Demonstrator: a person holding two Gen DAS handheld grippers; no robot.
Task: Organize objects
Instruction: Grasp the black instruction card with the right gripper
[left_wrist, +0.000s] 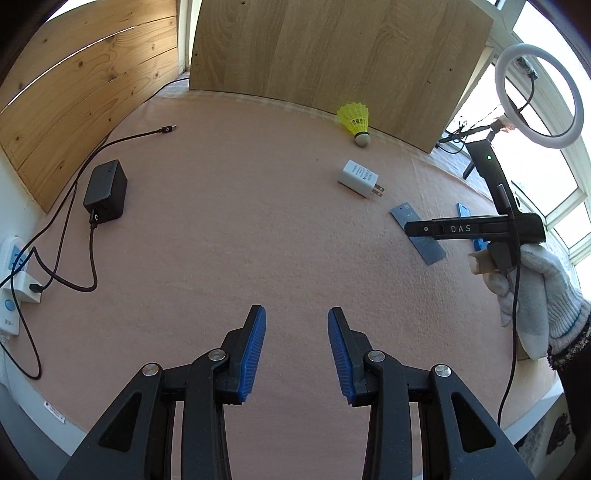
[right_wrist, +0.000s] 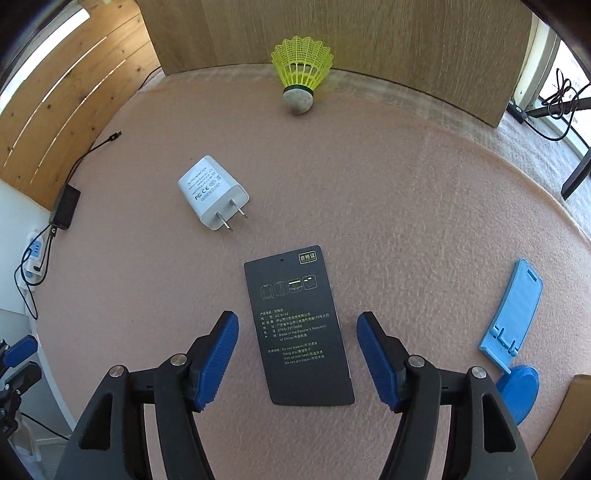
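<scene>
Pink felt covers the counter under me. The dark card lies flat between my right fingers, its long axis running away along them. They stand released, astride it, not touching. My left fingers are released too, over bare felt, farther off.

Two steep wrist views, shared shuttlecock.
</scene>
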